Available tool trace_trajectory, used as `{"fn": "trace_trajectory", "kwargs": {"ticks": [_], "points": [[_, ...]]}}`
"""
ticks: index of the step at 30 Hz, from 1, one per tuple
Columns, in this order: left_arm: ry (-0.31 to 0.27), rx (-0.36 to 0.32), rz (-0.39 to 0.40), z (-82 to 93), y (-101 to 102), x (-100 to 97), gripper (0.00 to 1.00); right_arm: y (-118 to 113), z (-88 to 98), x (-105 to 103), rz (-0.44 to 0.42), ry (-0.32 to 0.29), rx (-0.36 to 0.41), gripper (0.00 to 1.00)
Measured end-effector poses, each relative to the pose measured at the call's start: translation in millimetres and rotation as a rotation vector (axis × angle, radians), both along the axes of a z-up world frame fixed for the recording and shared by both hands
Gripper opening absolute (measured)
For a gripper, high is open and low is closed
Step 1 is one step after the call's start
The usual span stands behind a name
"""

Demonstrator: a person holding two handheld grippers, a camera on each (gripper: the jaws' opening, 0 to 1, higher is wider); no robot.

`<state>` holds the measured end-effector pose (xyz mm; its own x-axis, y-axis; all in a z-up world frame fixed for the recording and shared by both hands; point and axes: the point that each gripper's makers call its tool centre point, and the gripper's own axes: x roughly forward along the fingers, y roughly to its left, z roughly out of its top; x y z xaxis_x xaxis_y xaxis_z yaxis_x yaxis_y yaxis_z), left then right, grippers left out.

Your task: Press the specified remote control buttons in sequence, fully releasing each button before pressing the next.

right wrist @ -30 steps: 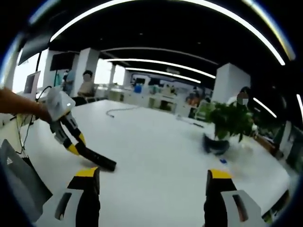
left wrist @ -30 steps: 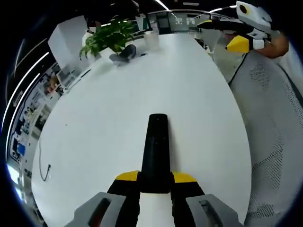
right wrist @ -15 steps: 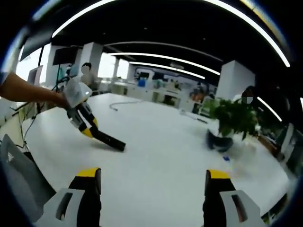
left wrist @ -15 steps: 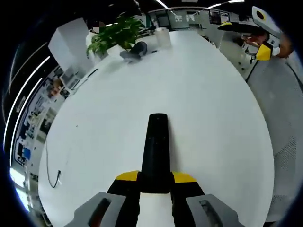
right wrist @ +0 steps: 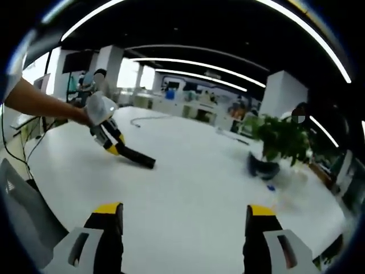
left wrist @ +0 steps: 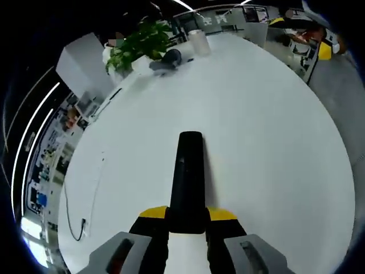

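**Holding the remote above the table, with no button press yet to be seen**

Spreading across both views is the broad white oval table (left wrist: 268,131), the largest thing present; its bare top runs from the near edge to the far end, where a green leafy potted plant (left wrist: 136,47) stands at far left beside a dark rounded object (left wrist: 170,56) and a white cylindrical roll or cup (left wrist: 199,42). A thin dark cable (left wrist: 74,220) lies along the table's near left edge. In the right gripper view a grey mesh office chair (right wrist: 23,211) sits at near left, just off the table.

Next in size, the left gripper (left wrist: 187,220), with yellow-tipped black jaws, is clamped on the near end of the long, slim black remote control (left wrist: 188,171), which points away towards the far end. From the right gripper view the same remote (right wrist: 137,157) shows at left, held out over the table top with its far tip low; whether it touches the surface I cannot tell. A person's bare forearm (right wrist: 43,103) leads to that tool.

The right gripper (right wrist: 179,228) has its jaws spread wide with nothing between them, and it is well apart from the remote, to the right of it.

By my judgement the task is at its start: the remote is secured and presented, but the pressing tool is not near any button, and the buttons themselves are too dark to make out. The whole sequence of presses and releases appears to remain.
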<state>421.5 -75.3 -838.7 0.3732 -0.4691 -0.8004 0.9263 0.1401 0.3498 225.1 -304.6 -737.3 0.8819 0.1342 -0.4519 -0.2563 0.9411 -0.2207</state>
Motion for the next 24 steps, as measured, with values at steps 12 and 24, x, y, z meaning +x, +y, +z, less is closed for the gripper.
{"fn": "trace_trajectory", "kwargs": {"ticks": [12,24], "points": [[-0.047,0.013,-0.043,-10.2,-0.2,30.7,0.23,-2.4,-4.5,1.1,-0.009,0.016,-0.017,0.85],[-0.113,0.029,-0.069,-15.0,-4.4,49.5,0.24,-1.0,-5.2,0.7,-0.005,0.022,-0.015,0.85]]}}
